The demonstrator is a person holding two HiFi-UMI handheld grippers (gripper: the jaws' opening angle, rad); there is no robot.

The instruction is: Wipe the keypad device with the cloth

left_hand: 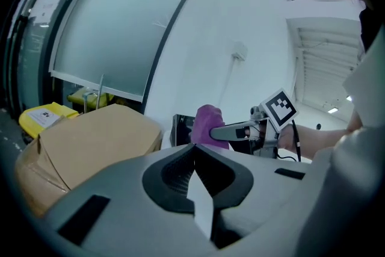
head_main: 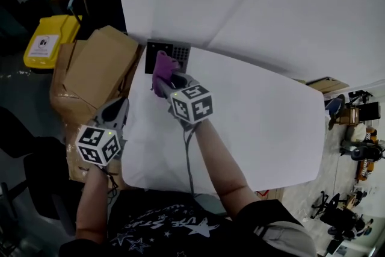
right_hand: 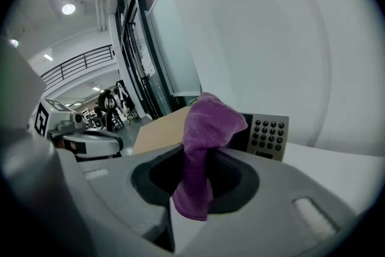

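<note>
Right gripper holds cloth at keypad device, far-left table corner.
Head view: right gripper (head_main: 161, 86) fingers clamp purple cloth (head_main: 163, 65) at keypad device (head_main: 174, 51) by the table (head_main: 258, 123) far-left edge, open table to the right; left gripper (head_main: 115, 110) off the left edge, beside cardboard box (head_main: 99, 66). Left gripper view: fingers closed, empty. Right gripper view: cloth pinched between fingers, keypad just beyond, right.

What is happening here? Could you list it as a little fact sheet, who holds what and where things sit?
Right gripper: shut on the purple cloth
Left gripper: shut, holding nothing, near the table's left edge
Keypad device: on the white table, just beyond the cloth; contact unclear
Beside the table: cardboard box, yellow bin
</note>
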